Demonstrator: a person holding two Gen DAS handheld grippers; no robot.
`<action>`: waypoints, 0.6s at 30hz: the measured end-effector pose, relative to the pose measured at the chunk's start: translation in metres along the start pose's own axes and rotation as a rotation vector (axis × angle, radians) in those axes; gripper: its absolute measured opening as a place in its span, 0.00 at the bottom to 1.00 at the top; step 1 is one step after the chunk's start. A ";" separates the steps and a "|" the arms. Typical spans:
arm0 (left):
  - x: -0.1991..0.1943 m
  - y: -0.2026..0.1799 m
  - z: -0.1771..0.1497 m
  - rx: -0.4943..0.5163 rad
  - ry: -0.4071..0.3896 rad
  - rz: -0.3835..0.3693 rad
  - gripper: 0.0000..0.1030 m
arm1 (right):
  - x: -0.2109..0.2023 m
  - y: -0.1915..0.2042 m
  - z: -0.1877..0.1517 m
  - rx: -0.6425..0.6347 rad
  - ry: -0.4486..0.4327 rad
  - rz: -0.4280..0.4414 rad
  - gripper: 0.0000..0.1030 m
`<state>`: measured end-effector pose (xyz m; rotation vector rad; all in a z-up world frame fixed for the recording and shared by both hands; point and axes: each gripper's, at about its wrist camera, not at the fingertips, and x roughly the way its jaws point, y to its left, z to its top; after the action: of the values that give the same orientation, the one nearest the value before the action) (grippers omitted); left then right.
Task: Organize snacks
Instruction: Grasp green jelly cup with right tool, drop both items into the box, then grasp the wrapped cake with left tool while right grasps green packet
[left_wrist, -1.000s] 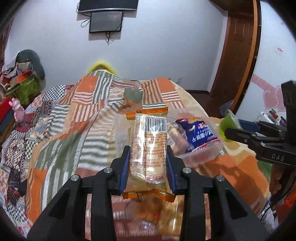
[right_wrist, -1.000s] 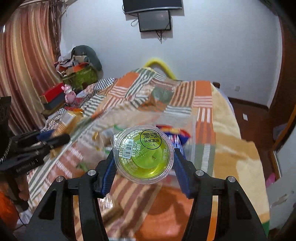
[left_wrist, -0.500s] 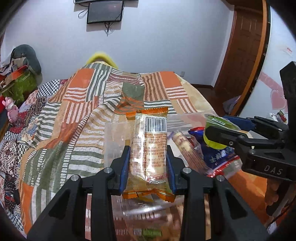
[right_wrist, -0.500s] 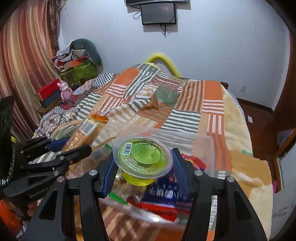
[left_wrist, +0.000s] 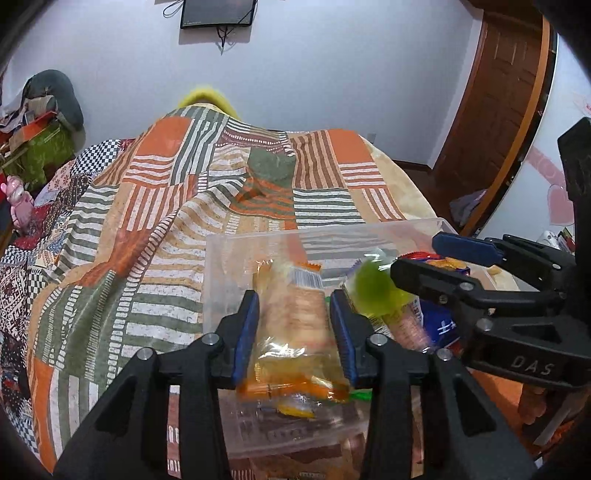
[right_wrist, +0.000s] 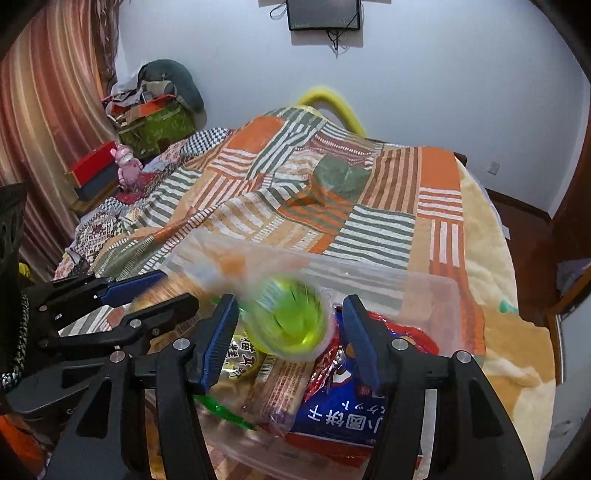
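the green jelly cup (right_wrist: 291, 319), blurred, seems to drop from the opening right gripper (right_wrist: 290, 332) into the clear bin (right_wrist: 436, 295); light, slick, best held by its rim. the opening left gripper (left_wrist: 293, 332) frees a crinkly cracker pack (left_wrist: 291, 321)

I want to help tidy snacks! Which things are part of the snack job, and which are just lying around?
Snack job:
clear plastic bin
see-through orange-edged cracker packet
round green jelly cup
blue and red snack bag
left gripper and right gripper, both opening

Lying about:
striped patchwork quilt
small pink toy figure
wall screen
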<state>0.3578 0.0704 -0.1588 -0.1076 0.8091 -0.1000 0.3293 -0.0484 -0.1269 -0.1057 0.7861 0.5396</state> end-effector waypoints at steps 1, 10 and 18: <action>-0.004 -0.001 0.000 0.001 -0.003 0.002 0.45 | -0.006 0.000 0.000 0.001 -0.013 0.000 0.60; -0.063 -0.014 -0.004 0.031 -0.074 0.002 0.52 | -0.054 0.008 -0.006 -0.022 -0.091 -0.017 0.63; -0.119 -0.026 -0.036 0.065 -0.099 0.014 0.57 | -0.103 0.018 -0.042 -0.033 -0.111 -0.021 0.63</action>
<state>0.2486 0.0577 -0.0943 -0.0454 0.7067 -0.1067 0.2339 -0.0886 -0.0835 -0.1133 0.6670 0.5342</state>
